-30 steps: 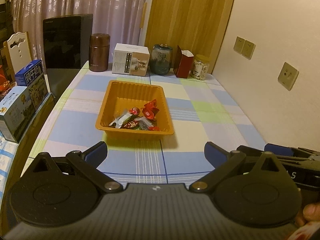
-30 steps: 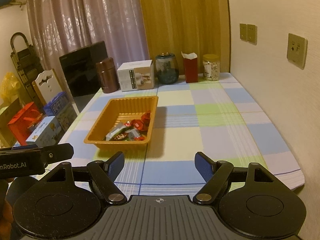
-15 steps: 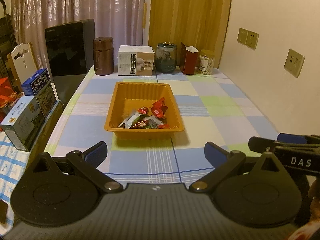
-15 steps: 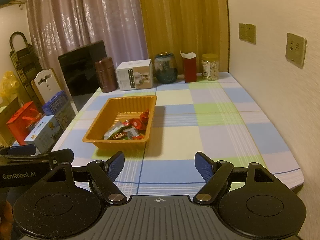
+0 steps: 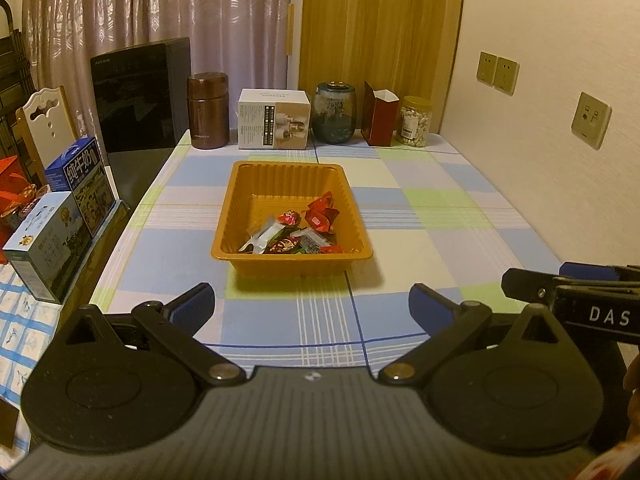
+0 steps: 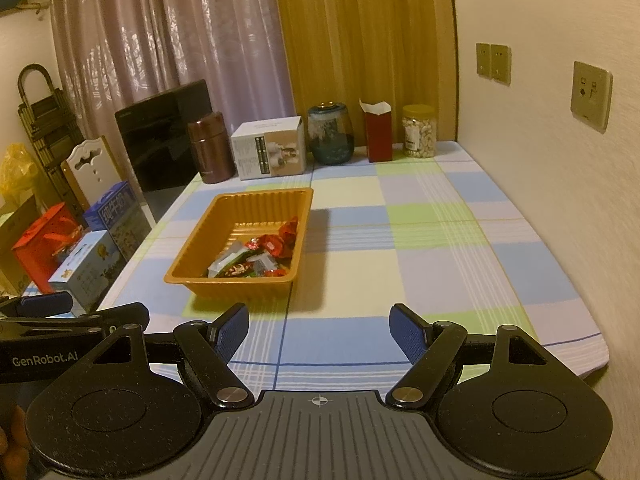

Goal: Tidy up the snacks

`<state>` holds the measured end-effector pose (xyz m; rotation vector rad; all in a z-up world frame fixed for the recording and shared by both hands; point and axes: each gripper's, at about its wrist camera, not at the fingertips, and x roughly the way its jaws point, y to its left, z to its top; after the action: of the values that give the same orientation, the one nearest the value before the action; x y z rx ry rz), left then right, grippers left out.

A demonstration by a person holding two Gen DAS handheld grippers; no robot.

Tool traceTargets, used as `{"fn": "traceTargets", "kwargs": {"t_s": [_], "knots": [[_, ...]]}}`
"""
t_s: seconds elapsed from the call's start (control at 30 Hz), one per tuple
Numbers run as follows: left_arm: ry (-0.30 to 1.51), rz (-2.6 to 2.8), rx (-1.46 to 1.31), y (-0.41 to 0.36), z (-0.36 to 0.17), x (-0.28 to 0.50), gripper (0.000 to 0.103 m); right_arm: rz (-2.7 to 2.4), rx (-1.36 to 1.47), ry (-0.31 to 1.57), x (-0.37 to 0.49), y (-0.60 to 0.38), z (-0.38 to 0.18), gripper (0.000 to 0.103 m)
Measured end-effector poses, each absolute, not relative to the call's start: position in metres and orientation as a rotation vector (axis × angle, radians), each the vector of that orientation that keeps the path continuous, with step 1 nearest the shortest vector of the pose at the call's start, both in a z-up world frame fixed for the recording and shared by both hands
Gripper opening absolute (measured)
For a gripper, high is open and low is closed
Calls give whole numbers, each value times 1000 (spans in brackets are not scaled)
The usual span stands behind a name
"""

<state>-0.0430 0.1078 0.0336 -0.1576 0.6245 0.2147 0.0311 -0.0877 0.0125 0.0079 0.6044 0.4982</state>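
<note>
Left wrist view: both grippers' jaws gape empty before the snack tray [image 5: 291, 254].

1. Home room: checked tablecloth [image 5: 440, 216] on table, curtains [image 5: 160, 20] at far side.
2. Far table edge: thermos [image 5: 208, 110], nut jar [image 5: 416, 120].
3. Left: milk cartons [image 5: 80, 176], white chair [image 5: 44, 120].

Orange ribbed tray [image 5: 248, 196] on checked cloth; wrapped snacks [image 5: 298, 232] piled in near half.
</note>
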Motion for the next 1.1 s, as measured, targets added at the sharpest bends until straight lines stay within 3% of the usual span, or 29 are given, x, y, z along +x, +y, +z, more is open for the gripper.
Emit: {"fn": "traceTargets", "kwargs": {"t_s": [1.1], "knots": [[628,220,-136,106,30,-43,103,497,13,605,32,-87,12,77]]}}
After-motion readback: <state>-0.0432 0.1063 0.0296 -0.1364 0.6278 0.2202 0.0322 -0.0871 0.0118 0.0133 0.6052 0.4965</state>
